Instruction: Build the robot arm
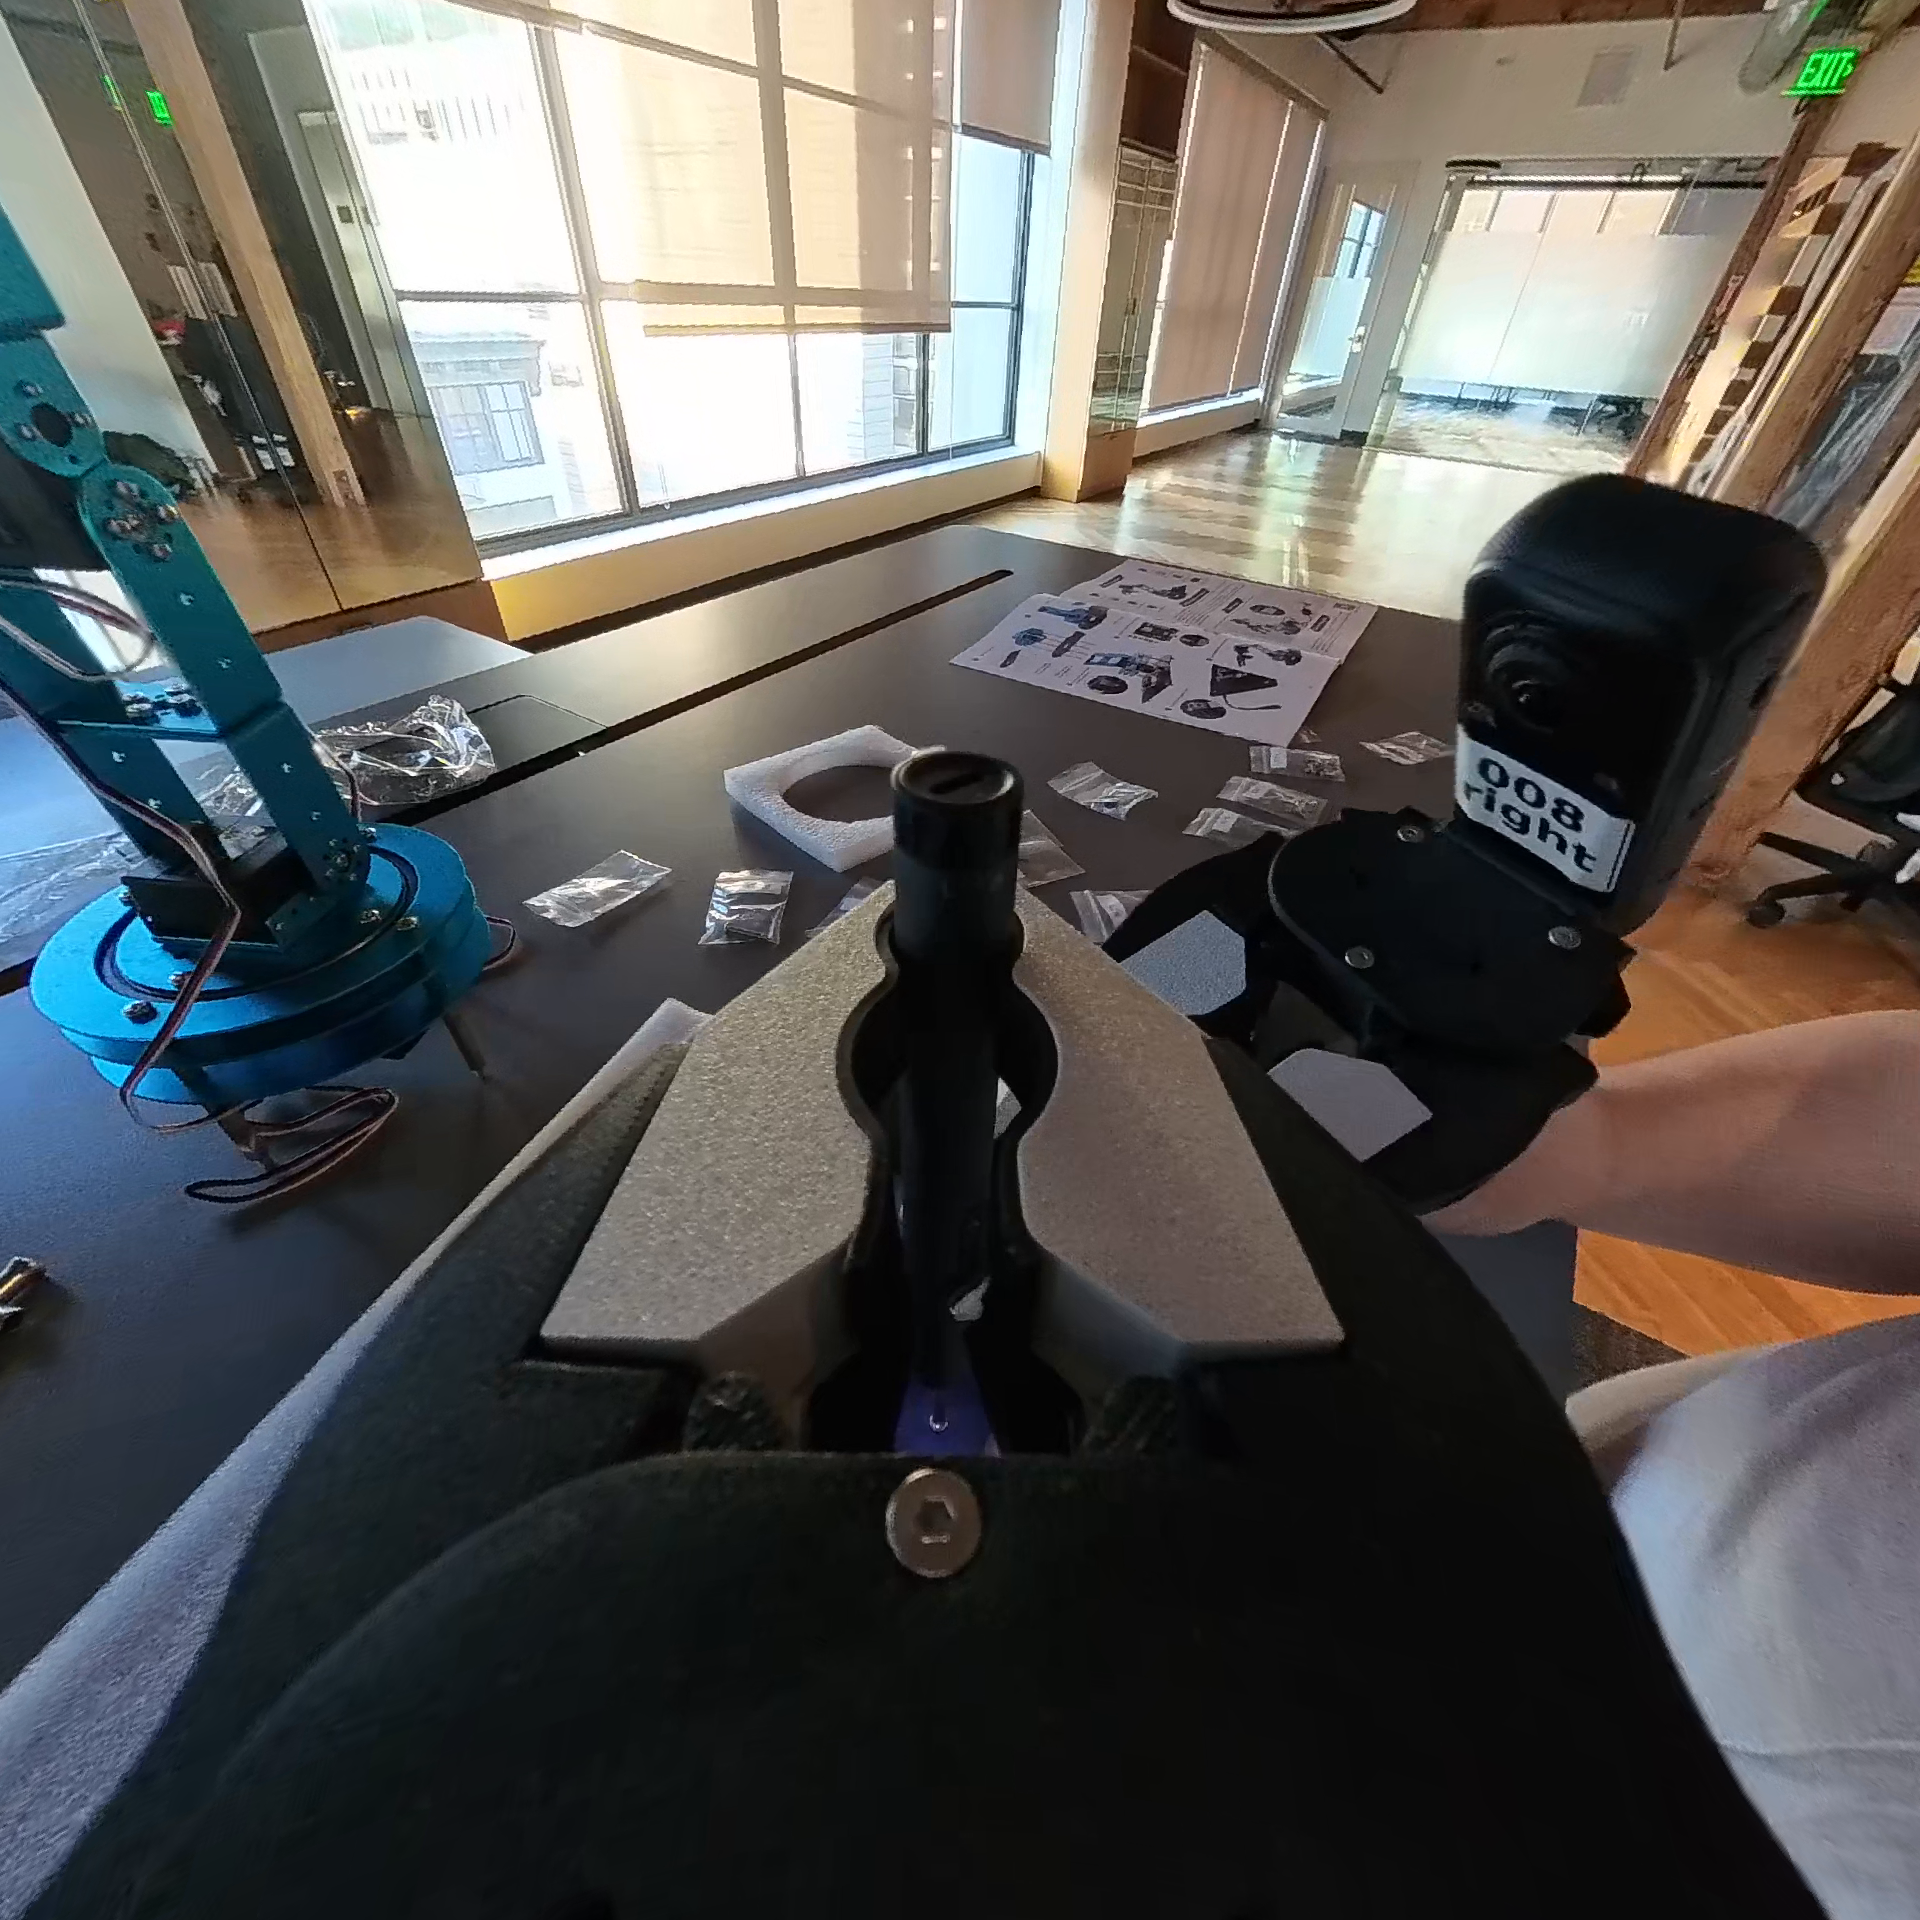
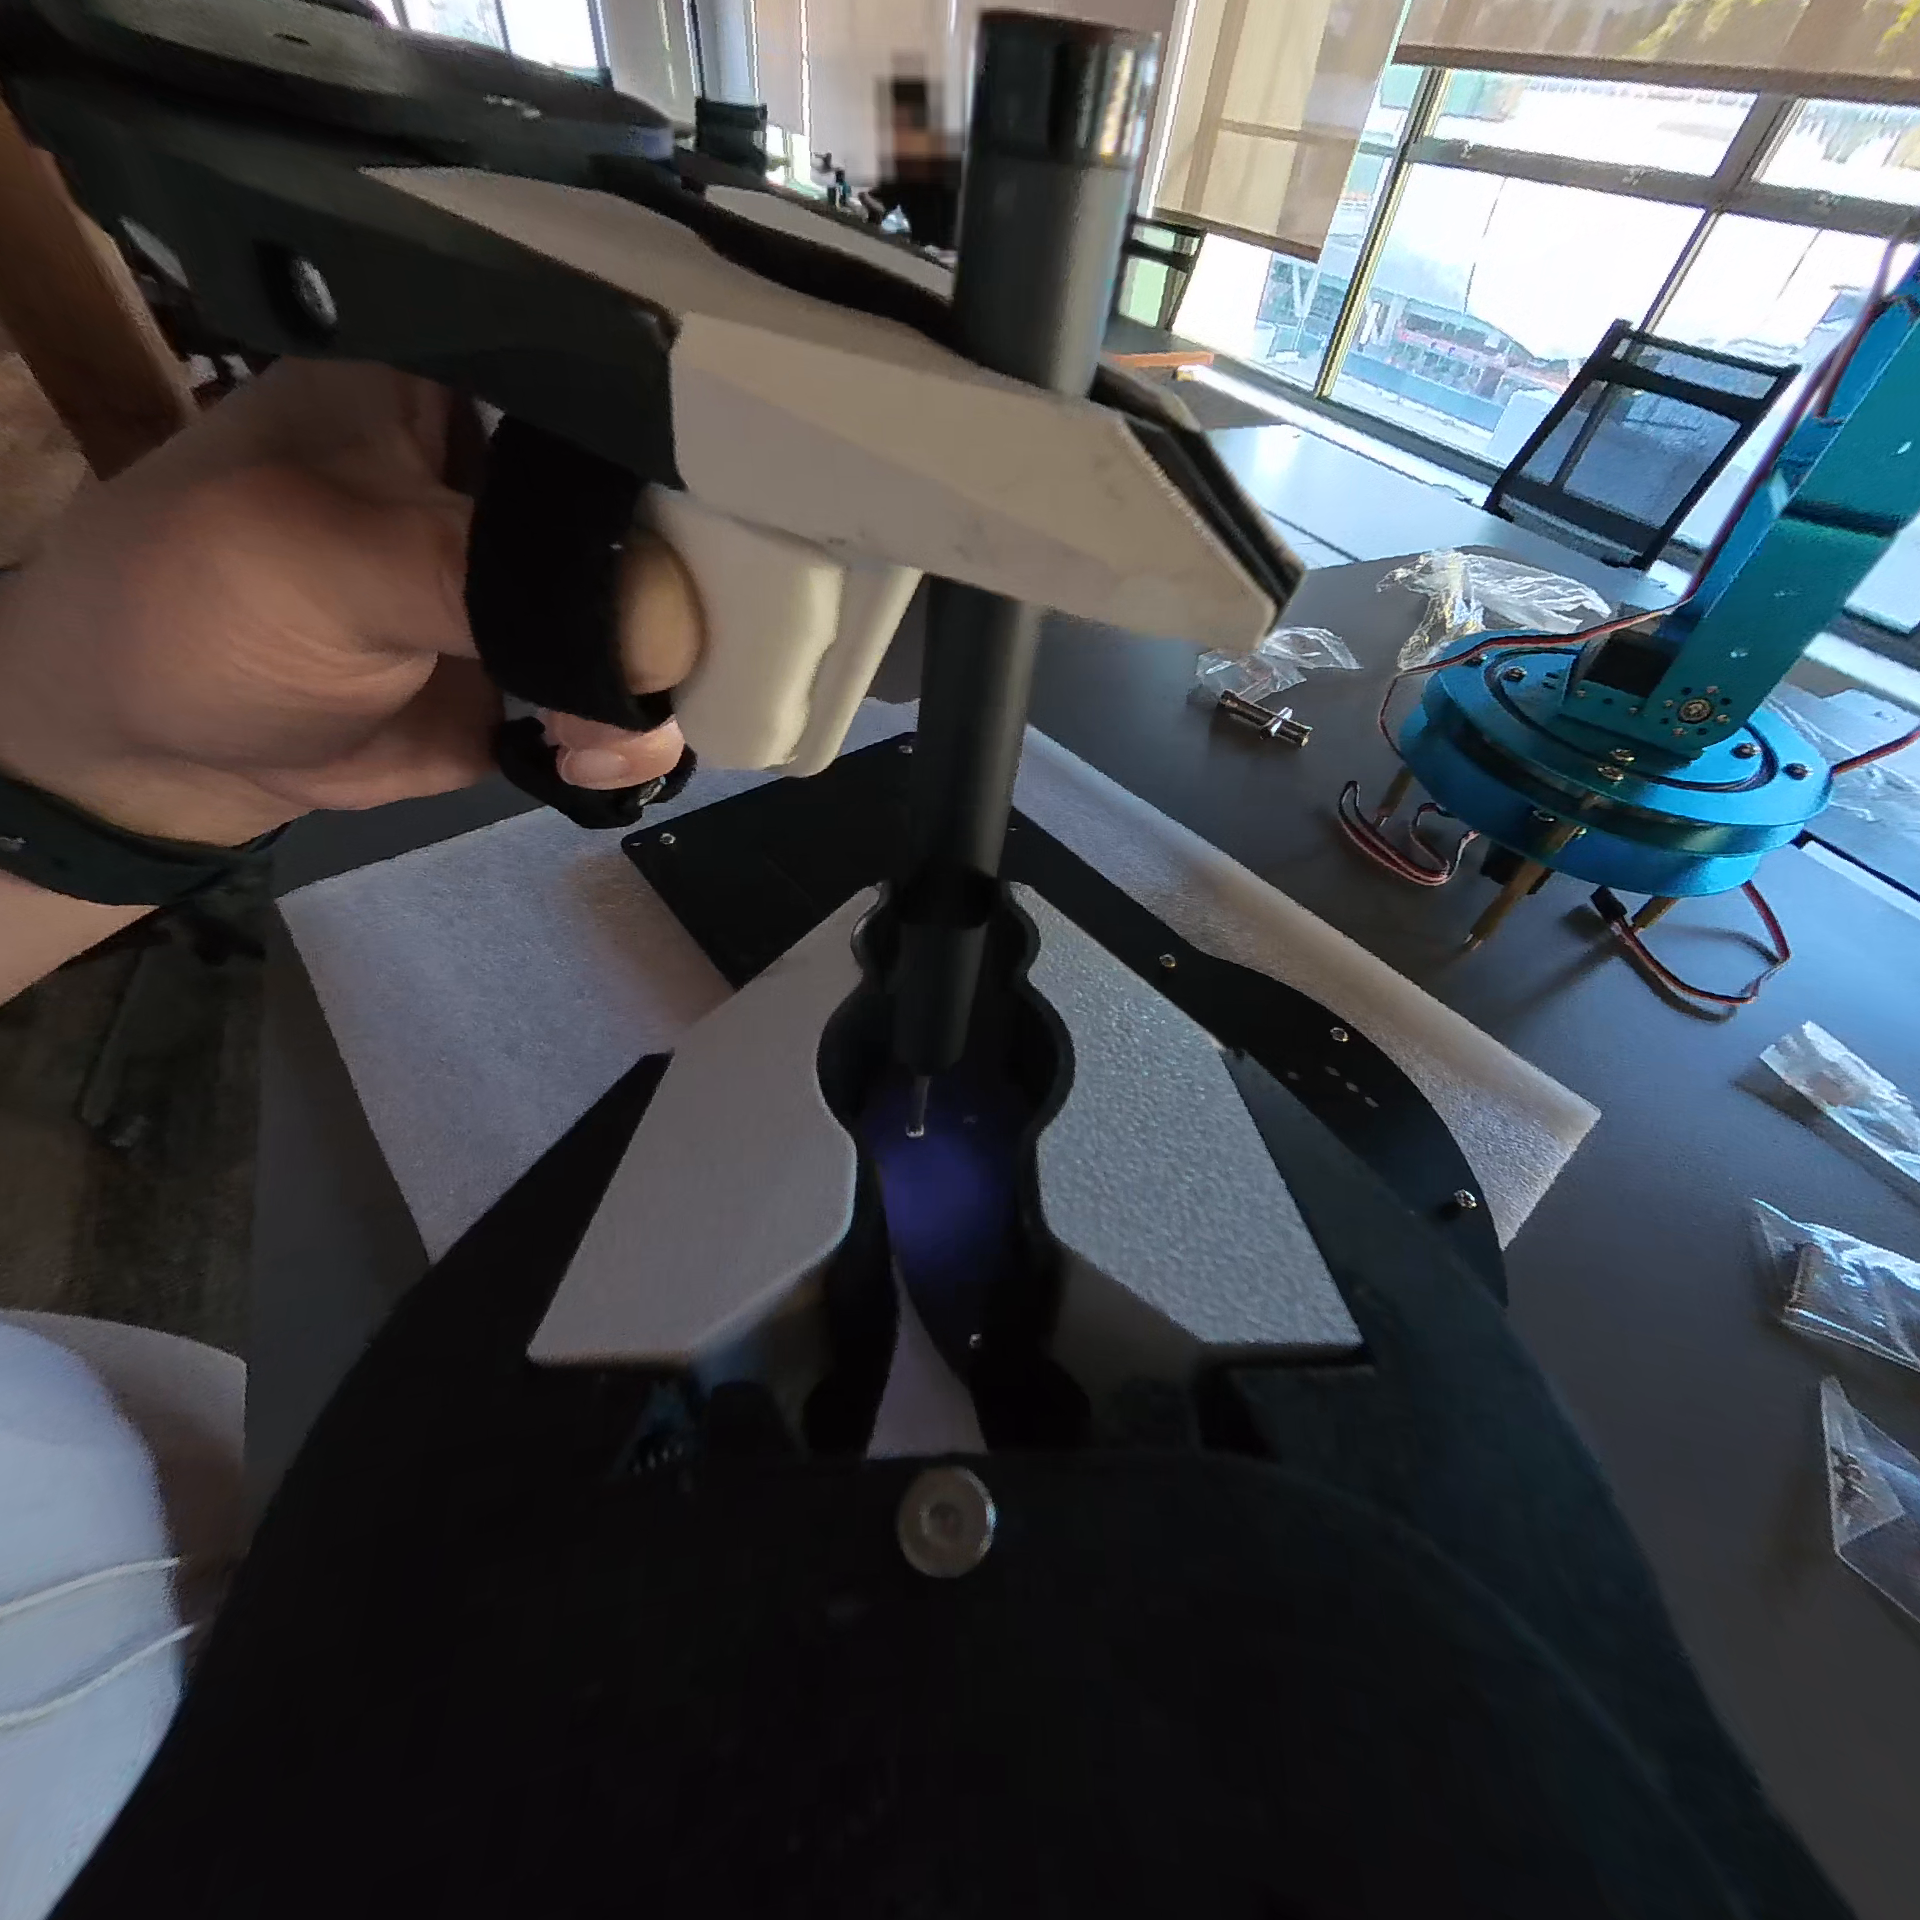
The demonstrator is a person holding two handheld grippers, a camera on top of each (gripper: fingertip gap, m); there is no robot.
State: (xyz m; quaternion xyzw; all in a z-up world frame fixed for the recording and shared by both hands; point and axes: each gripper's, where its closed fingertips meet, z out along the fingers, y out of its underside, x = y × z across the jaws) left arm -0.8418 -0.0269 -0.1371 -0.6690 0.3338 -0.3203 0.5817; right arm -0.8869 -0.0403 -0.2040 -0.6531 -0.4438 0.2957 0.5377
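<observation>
Left claw [image 1: 951,1023] and right claw [image 2: 940,1003] both pinching the black screwdriver [image 2: 971,665], near the blue robot arm [image 2: 1621,748] on the desk [image 2: 1683,1122]

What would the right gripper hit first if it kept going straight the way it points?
The right gripper grips the black screwdriver; straight beyond, it would probably meet the black plate on the white foam sheet, though depth is unclear.

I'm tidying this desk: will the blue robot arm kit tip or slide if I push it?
The blue robot arm kit probably tips easily: a tall arm rises from a round base perched on thin pointed legs. Its loose wires trailing on the black table could snag. Being metal, it likely feels stiff.
</observation>
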